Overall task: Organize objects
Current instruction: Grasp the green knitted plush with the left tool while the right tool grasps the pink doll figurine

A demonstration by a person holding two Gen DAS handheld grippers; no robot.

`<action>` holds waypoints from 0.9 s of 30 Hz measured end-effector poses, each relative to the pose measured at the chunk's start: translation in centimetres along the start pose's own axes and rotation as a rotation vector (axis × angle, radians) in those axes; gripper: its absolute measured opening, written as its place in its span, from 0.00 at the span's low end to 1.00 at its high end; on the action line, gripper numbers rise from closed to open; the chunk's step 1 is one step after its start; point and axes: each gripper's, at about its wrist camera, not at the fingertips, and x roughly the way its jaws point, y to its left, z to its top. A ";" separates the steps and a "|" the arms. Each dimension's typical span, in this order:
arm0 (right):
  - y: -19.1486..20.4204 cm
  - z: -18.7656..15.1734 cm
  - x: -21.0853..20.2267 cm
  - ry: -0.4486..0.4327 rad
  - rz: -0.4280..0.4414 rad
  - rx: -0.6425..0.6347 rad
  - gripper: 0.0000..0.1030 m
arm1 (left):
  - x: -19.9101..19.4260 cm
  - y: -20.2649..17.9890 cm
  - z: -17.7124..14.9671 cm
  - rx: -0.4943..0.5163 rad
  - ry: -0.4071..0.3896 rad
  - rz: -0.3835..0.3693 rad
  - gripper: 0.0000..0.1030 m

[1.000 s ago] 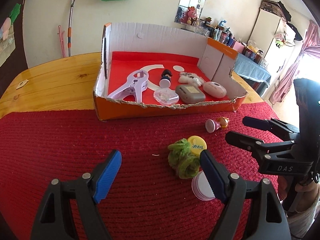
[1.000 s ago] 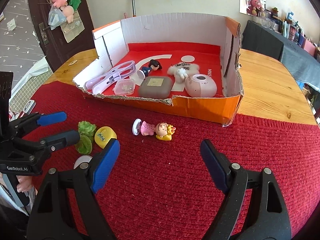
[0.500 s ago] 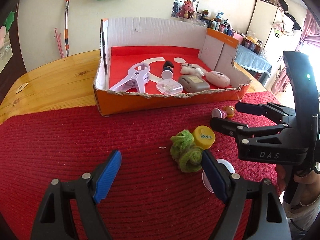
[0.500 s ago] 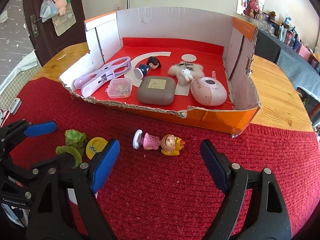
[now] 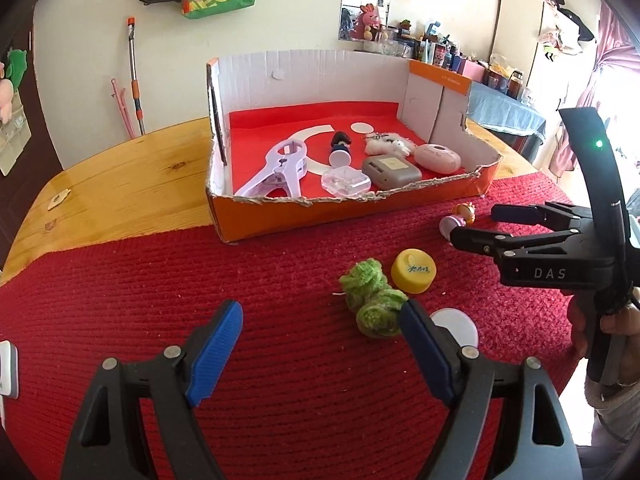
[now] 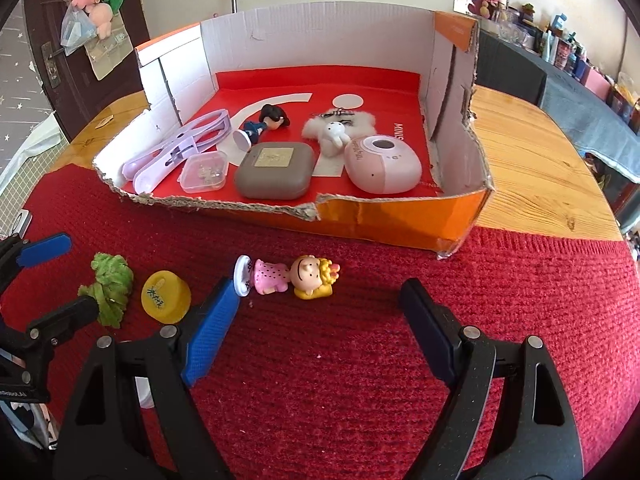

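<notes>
A wooden table (image 5: pixel 120 184) is seen, its near part covered by a red knitted mat (image 5: pixel 280 360). An open cardboard box (image 6: pixel 400 220) with an orange outer wall and a torn front edge is set at the mat's far edge. Inside it are laid a lilac clip (image 6: pixel 180 148), a grey-brown case (image 6: pixel 274 170), a pink oval case (image 6: pixel 382 164), a white fluffy charm (image 6: pixel 336 128), a small clear box (image 6: pixel 204 172) and a dark-haired figurine (image 6: pixel 262 122).

The left gripper (image 5: pixel 320 354) is held over the mat with its jaws spread and nothing between them. The right gripper (image 6: pixel 316 336) is likewise spread and empty.

On the mat in front of the box, a pink-dressed figurine (image 6: pixel 292 276) is laid on its side, just beyond the right gripper's fingertips. A green yarn piece (image 5: pixel 372 300) lies beside the left gripper's right finger (image 5: pixel 424 352), with a yellow cap (image 5: pixel 414 270) just beside it and a white disc (image 5: pixel 456 326) partly hidden behind that finger.
</notes>
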 end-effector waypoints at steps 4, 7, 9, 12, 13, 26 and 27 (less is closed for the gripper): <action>-0.9 -0.3 -0.4 -0.005 0.013 0.022 0.80 | 0.4 -0.6 0.1 -0.017 0.013 -0.053 0.81; -0.9 -0.2 -0.4 -0.004 0.034 0.012 0.80 | 1.1 -1.2 0.2 -0.002 0.020 -0.034 0.81; -0.7 0.0 -0.2 -0.005 0.036 -0.013 0.80 | 1.6 -1.4 0.2 0.002 0.030 -0.019 0.81; -0.2 0.2 0.0 -0.002 0.039 -0.057 0.80 | 2.2 -1.1 0.1 -0.005 0.043 -0.002 0.72; 0.0 0.3 0.1 -0.005 0.037 -0.075 0.80 | 2.2 -1.0 0.1 -0.004 0.039 0.001 0.72; 1.2 0.7 0.6 -0.016 0.101 -0.159 0.57 | 2.3 -1.2 0.3 0.004 0.027 -0.078 0.32; 1.2 0.6 0.6 -0.019 0.103 -0.163 0.54 | 2.3 -1.2 0.3 0.004 0.026 -0.080 0.30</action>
